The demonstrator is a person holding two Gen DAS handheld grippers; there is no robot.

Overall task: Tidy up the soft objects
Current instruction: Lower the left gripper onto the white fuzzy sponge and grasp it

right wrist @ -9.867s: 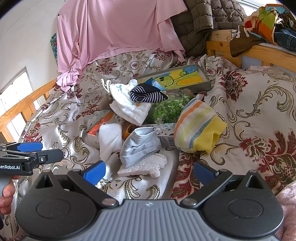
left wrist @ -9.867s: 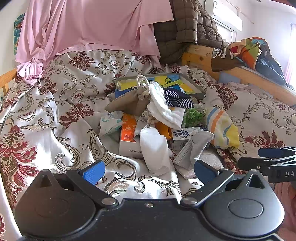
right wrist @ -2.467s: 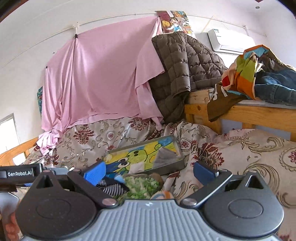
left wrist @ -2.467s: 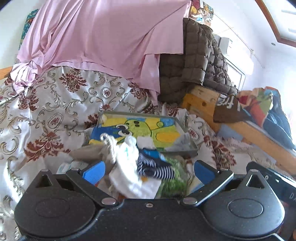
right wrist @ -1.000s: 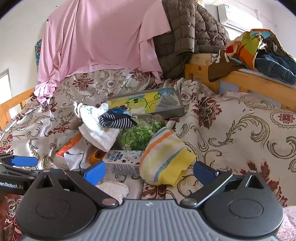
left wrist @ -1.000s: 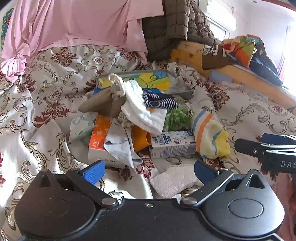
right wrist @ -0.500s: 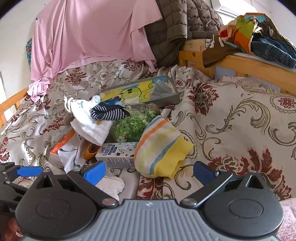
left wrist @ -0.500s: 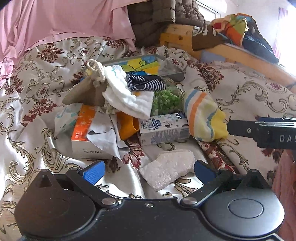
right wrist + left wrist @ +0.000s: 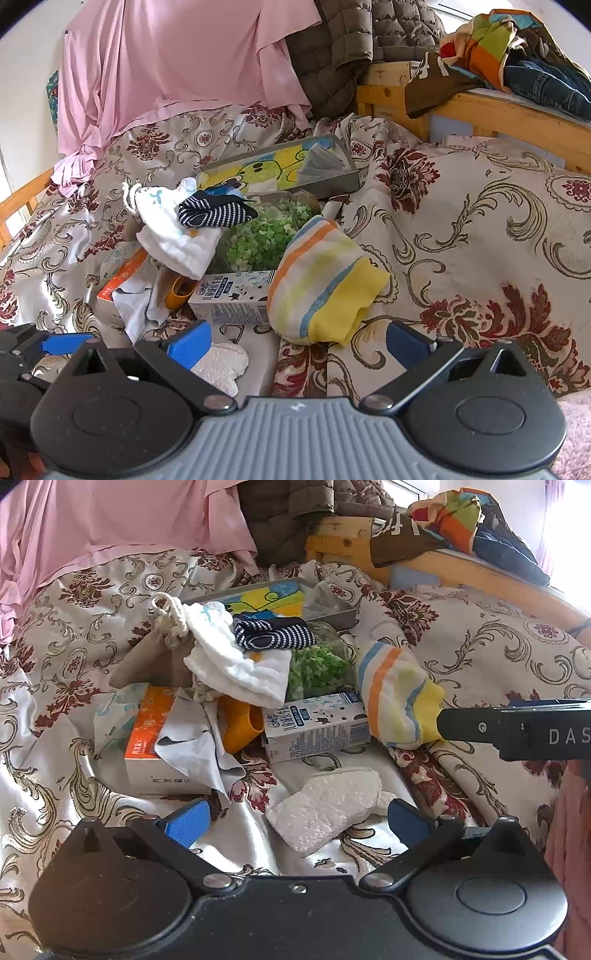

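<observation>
Both jaws wide apart and empty, left gripper (image 9: 297, 821) over white spongy pad (image 9: 327, 810), right gripper (image 9: 297, 341) near striped yellow sock (image 9: 321, 284).

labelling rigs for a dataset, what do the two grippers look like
Left gripper: black housing, two round caps, black linkage arms with silver rivets, ribbed blue finger pads. Right gripper: same build, but a ribbed grey centre plate. Seen side-on from the left camera, its black finger carries white letters "DAS".

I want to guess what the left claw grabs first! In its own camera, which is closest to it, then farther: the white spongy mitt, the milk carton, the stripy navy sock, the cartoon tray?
1. White spongy mitt: right ahead of the left claw, between its fingers.
2. Milk carton: behind the mitt.
3. Stripy navy sock: up on the pile.
4. Cartoon tray: at the back.
</observation>
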